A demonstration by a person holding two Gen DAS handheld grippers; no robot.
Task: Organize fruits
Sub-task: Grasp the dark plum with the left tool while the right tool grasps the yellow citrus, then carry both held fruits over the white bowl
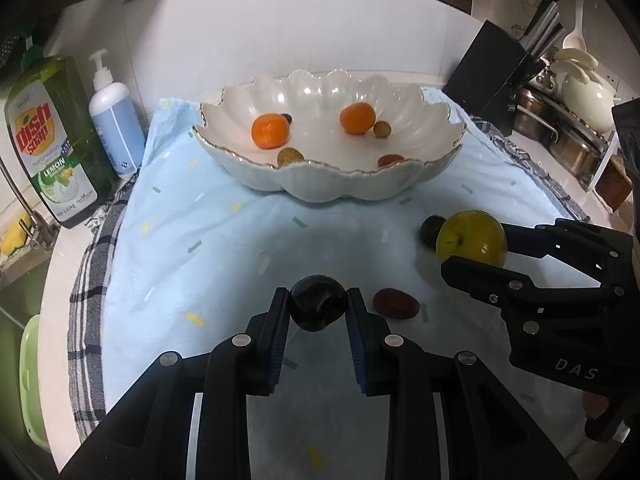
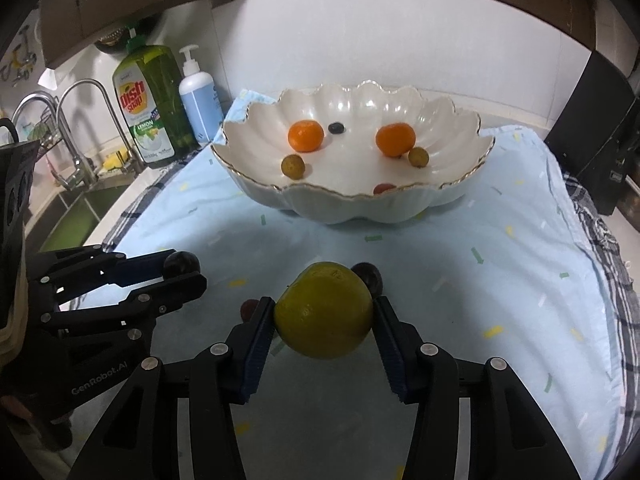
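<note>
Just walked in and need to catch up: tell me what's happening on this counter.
A person is sorting fruit into a scalloped white bowl using two handheld grippers. The left gripper has its fingers closed on a dark plum, and the right gripper grips a yellow-green apple; both sit low over the blue cloth, short of the bowl. The bowl already holds two oranges and several small fruits. Another dark fruit and a red fruit lie on the cloth.
</note>
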